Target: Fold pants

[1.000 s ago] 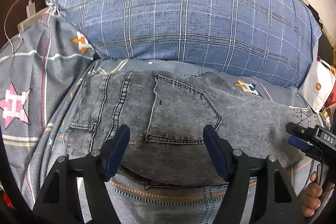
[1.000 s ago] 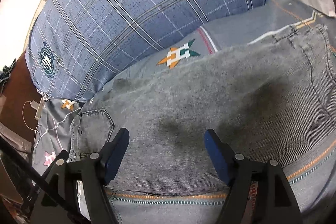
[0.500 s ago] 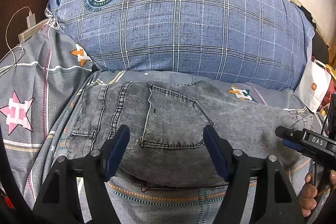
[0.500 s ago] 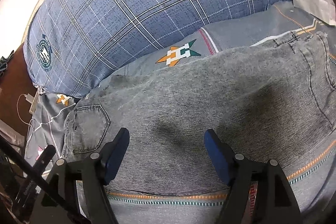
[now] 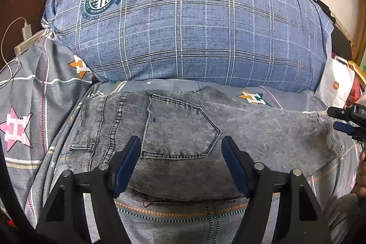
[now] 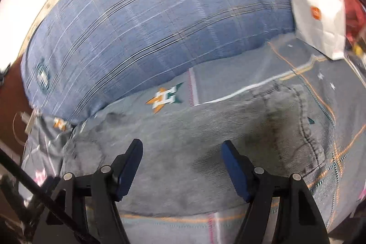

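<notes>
Grey jeans point(image 5: 187, 129) lie folded into a flat bundle on the patterned bedsheet point(image 5: 27, 95), back pocket up and waistband at the left. My left gripper point(image 5: 180, 152) hovers open over the pocket end with nothing between its fingers. In the right wrist view, which is blurred, the same jeans point(image 6: 205, 141) spread below my right gripper point(image 6: 181, 152). Its jaws are closing, still wide apart, and nothing is between them. From the left wrist view the right gripper point(image 5: 334, 118) shows at the far right edge, beside the jeans' right end.
A big blue plaid pillow point(image 5: 183, 26) lies right behind the jeans. A white paper bag point(image 6: 318, 8) stands at the pillow's right end with red items behind it. A charger with its cable point(image 5: 26, 30) sits at the left. A person's hand point(image 5: 361, 175) shows at the right edge.
Both grippers have drawn back and up from the jeans, which now sit farther off. The right one has swung to the right, bringing the white bag more into view.
</notes>
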